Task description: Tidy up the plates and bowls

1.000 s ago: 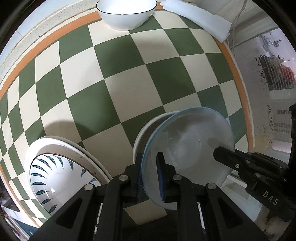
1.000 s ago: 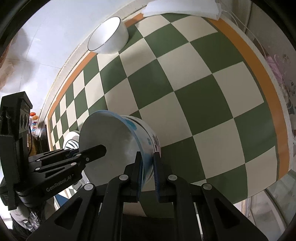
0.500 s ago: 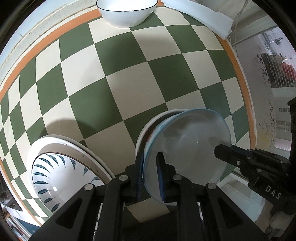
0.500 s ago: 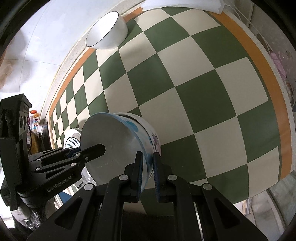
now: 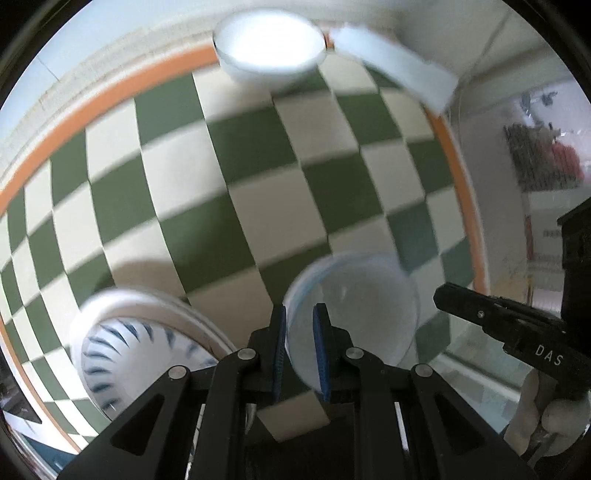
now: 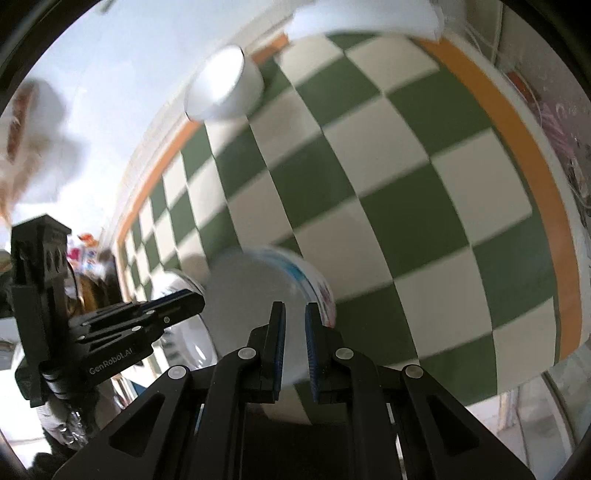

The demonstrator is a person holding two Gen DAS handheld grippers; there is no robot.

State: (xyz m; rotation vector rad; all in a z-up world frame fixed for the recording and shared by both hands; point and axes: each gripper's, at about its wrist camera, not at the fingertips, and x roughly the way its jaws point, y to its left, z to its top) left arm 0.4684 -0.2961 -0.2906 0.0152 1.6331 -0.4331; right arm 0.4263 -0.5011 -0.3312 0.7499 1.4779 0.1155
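Both grippers hold one blue-rimmed bowl above the green-and-cream checkered table. My left gripper (image 5: 298, 334) is shut on the bowl's (image 5: 354, 306) left rim. My right gripper (image 6: 293, 332) is shut on the bowl's (image 6: 251, 295) right rim, whose outside carries a coloured pattern. A white plate with blue leaf marks (image 5: 136, 343) lies on the table just left of the bowl and shows partly in the right wrist view (image 6: 184, 332). A white bowl with a dark rim (image 5: 269, 48) stands at the table's far edge and also shows in the right wrist view (image 6: 221, 88). Both views are motion-blurred.
A folded white cloth (image 5: 399, 77) lies at the far right corner, seen also in the right wrist view (image 6: 365, 18). The table has an orange border (image 5: 96, 107); its right edge (image 6: 535, 162) drops off beside a window area.
Both grippers have lifted and pulled back with the blue-rimmed bowl; the table and far white bowl now look farther and lower in view. The bowl looks smaller and more tilted.
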